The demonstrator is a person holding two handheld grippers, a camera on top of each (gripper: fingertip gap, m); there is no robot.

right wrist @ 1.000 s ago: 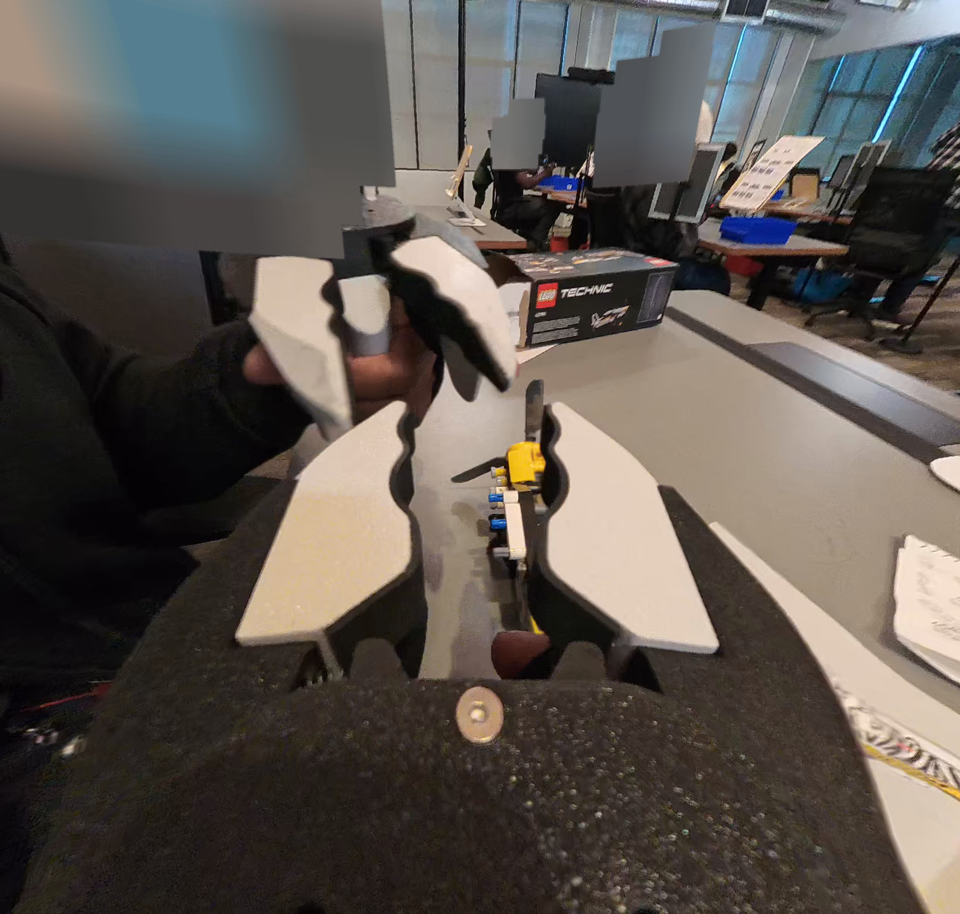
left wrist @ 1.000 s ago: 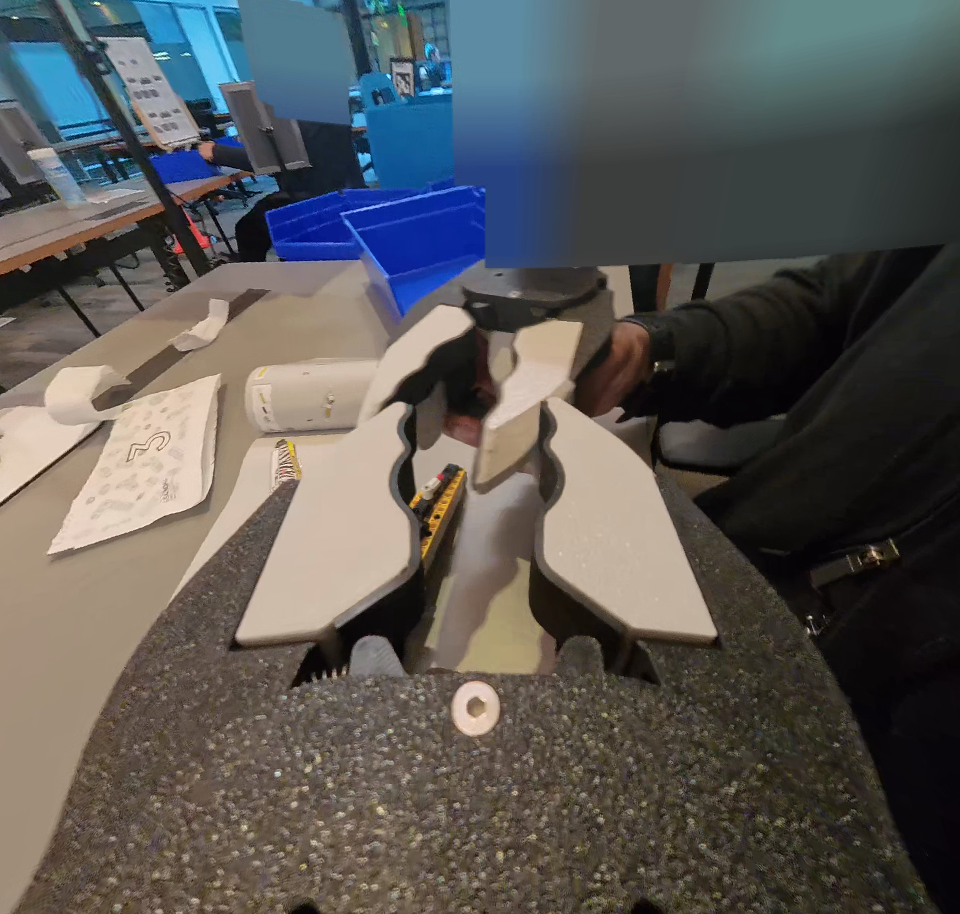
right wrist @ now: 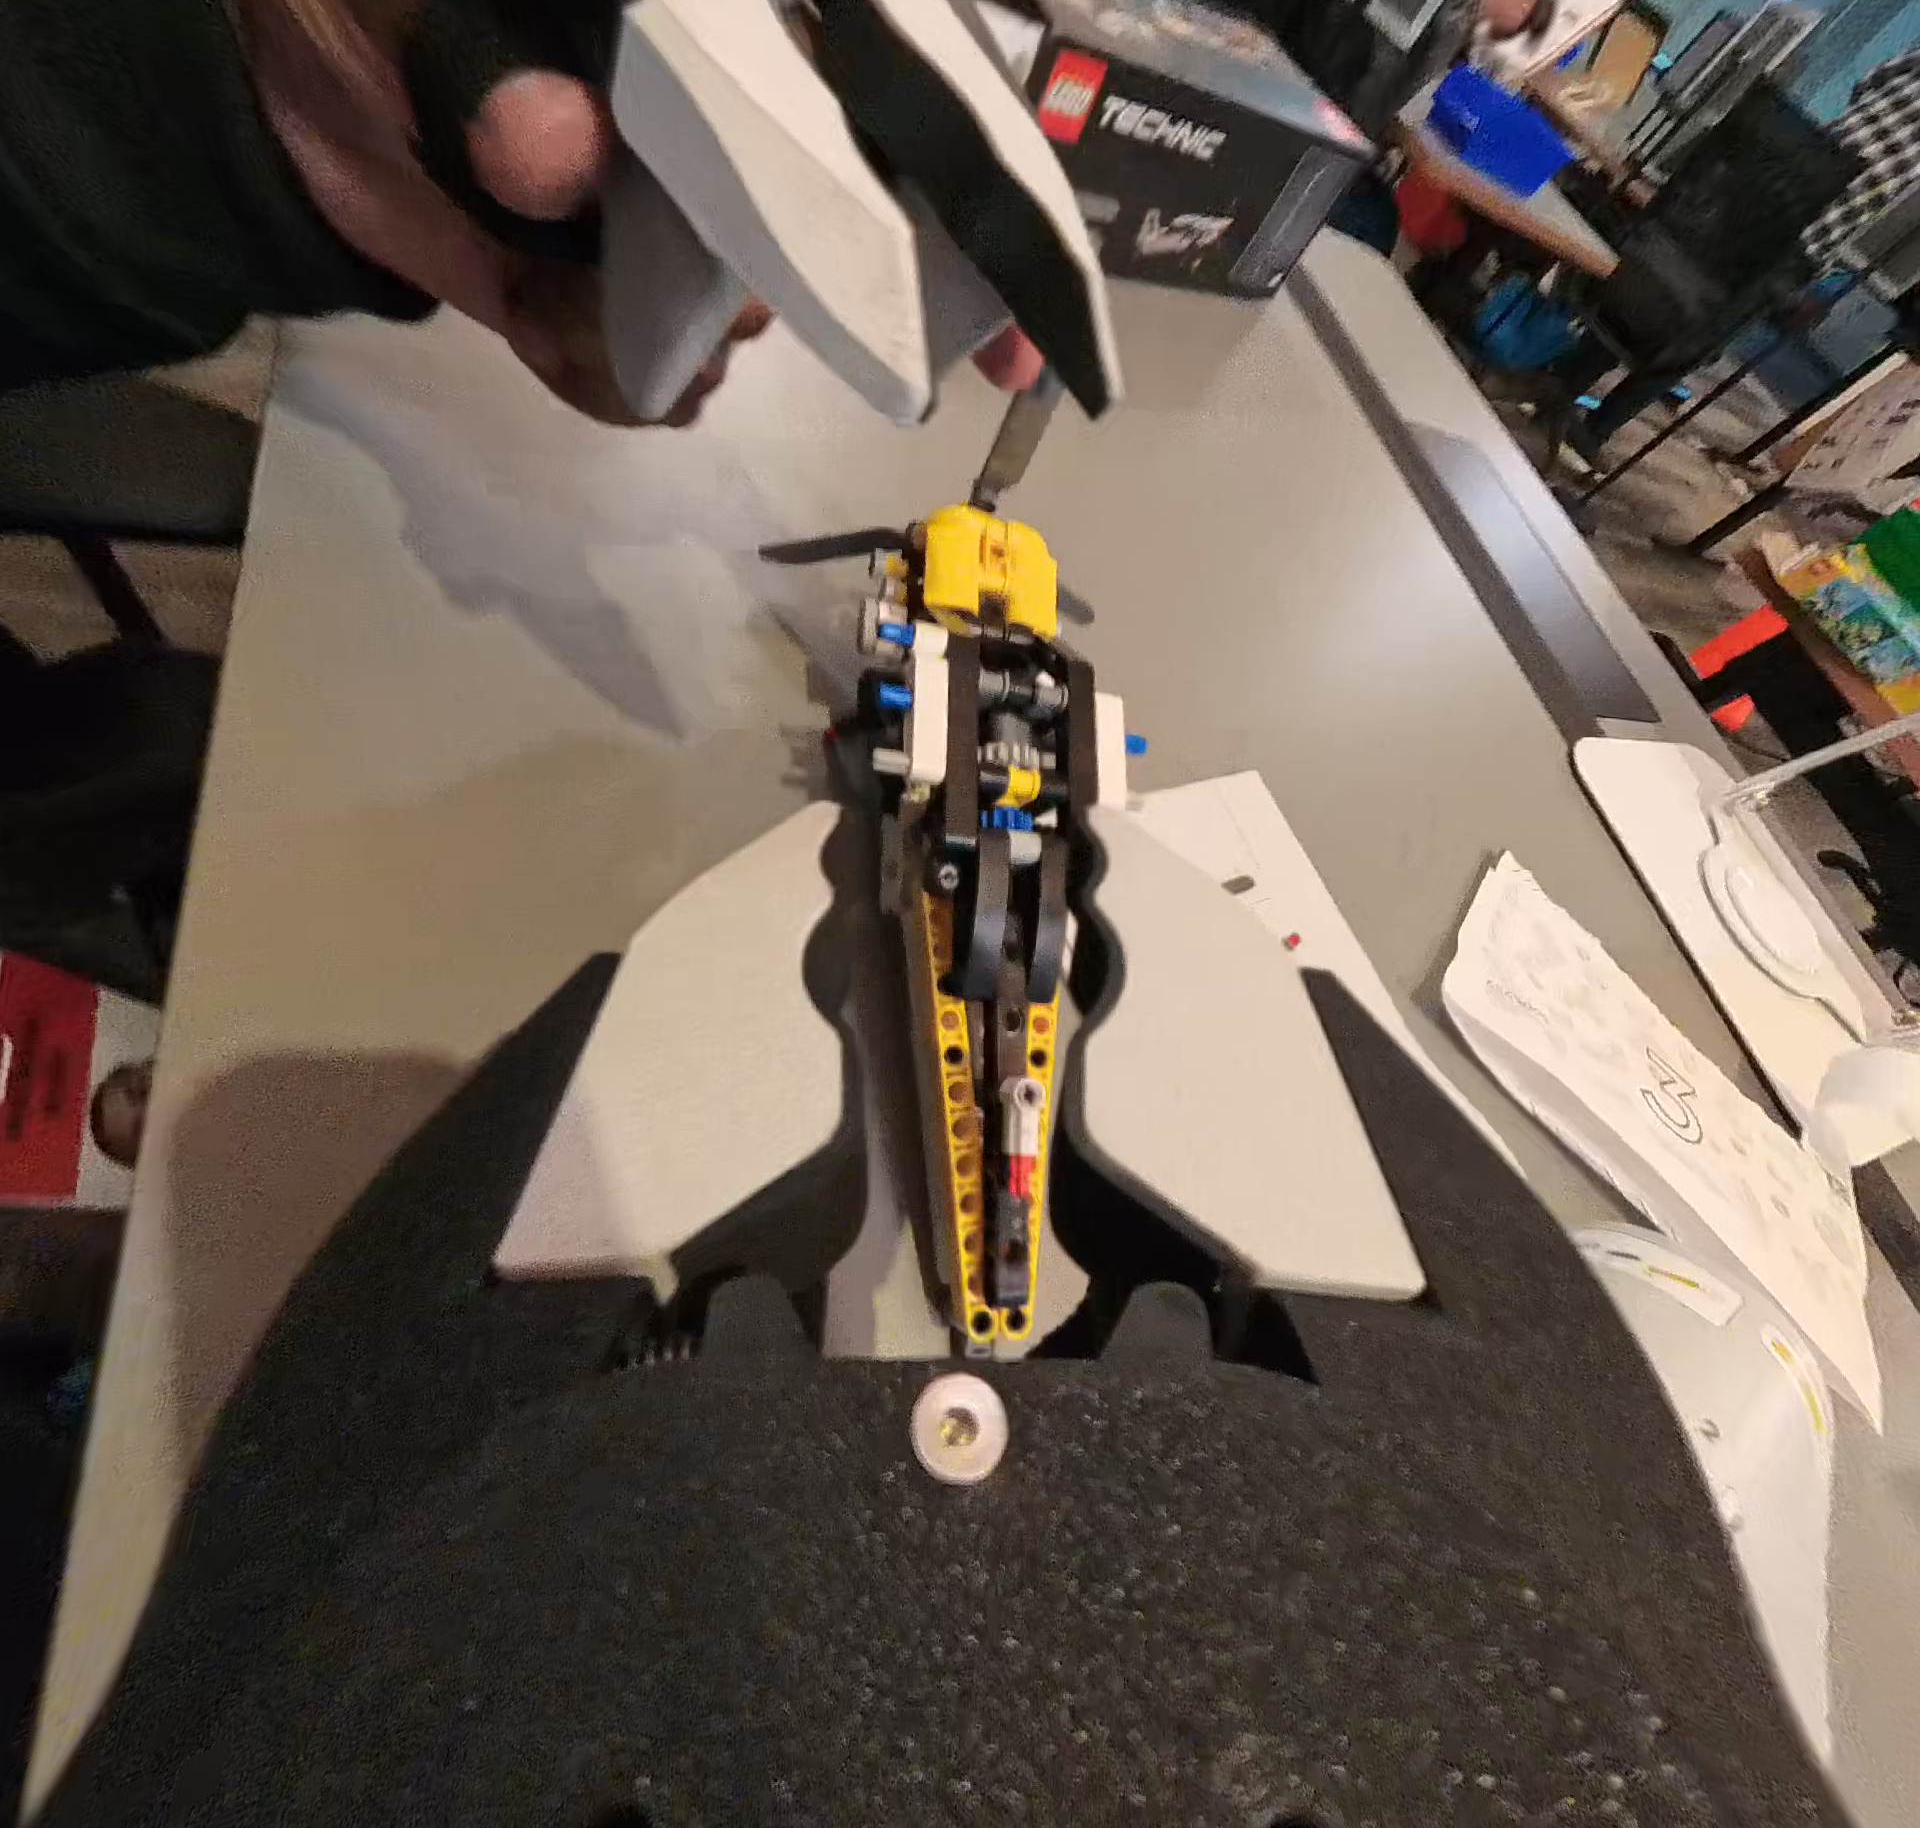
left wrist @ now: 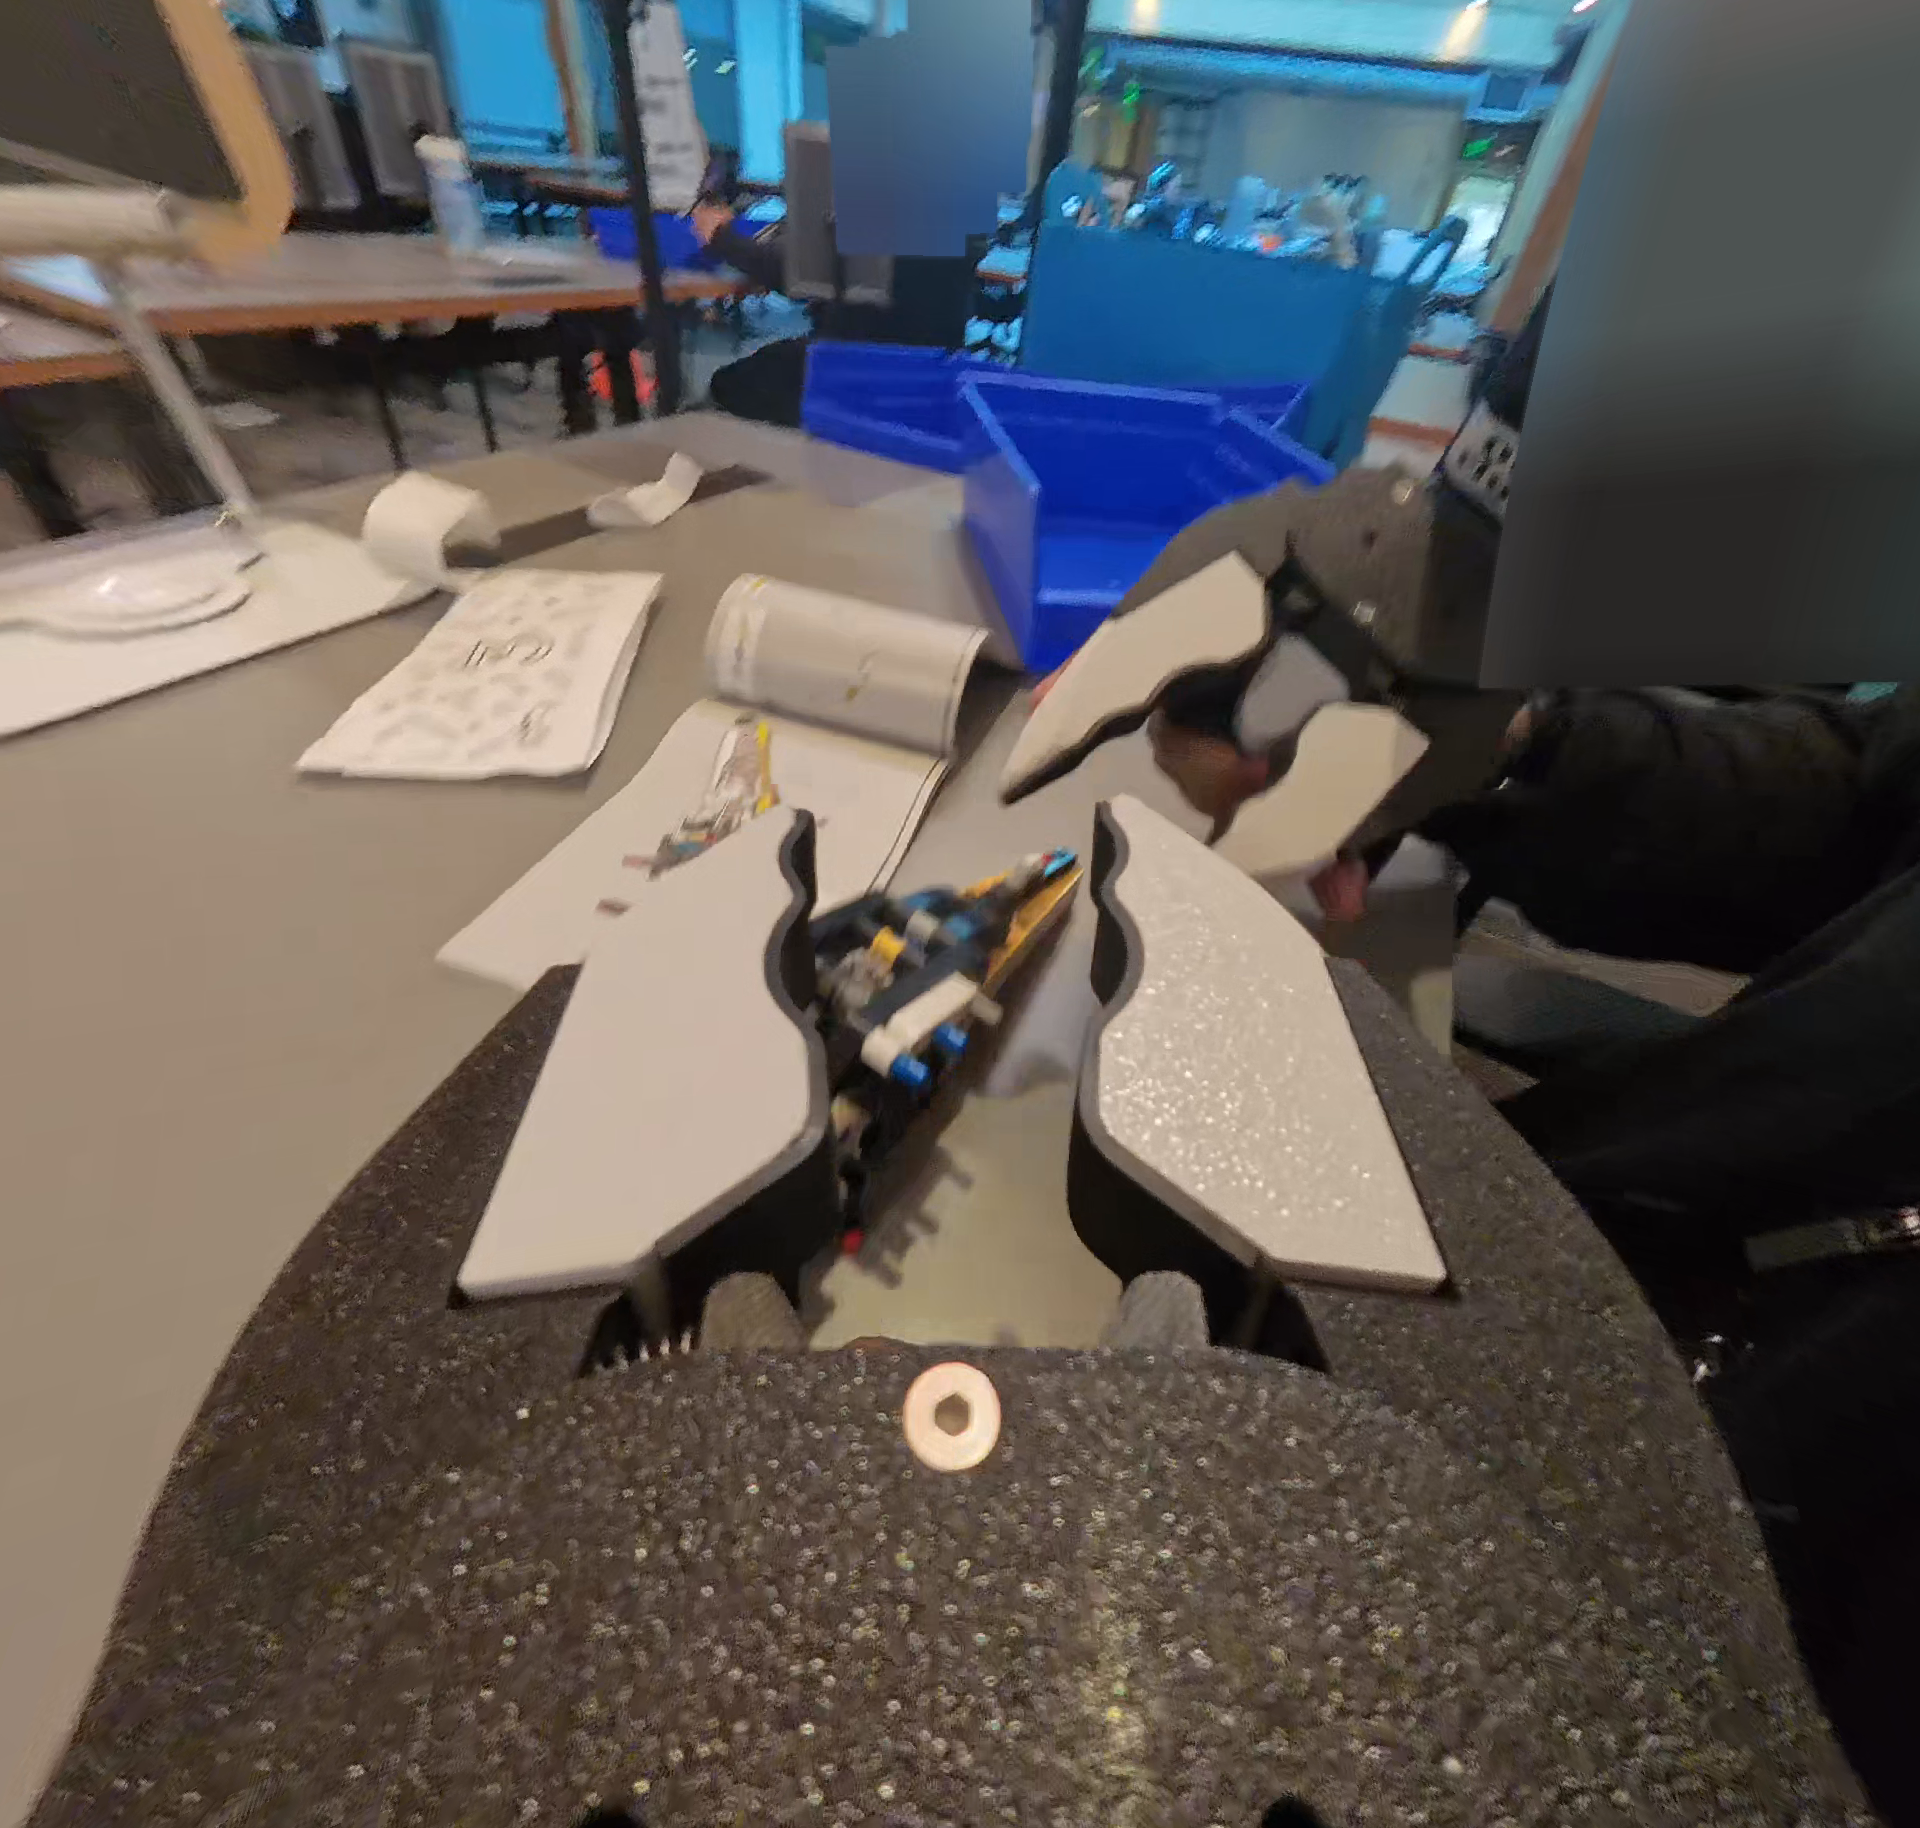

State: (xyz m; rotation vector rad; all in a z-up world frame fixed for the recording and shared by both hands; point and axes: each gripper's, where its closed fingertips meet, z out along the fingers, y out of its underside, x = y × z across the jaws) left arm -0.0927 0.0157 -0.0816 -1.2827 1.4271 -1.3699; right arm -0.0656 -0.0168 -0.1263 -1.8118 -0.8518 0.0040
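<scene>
Brick model sits clamped lengthwise in right claw, rotor end toward 12 o'clock, above the tabletop. Left claw hangs at 12 o'clock, apart and empty. One fingertip is just beside a dark rotor blade.

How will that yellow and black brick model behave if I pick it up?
The model is probably stiff along its length, since long yellow beams run through it. It looks light: mostly open plastic frame. The thin propeller blades and protruding blue pins could likely pop off if squeezed or bumped.
</scene>
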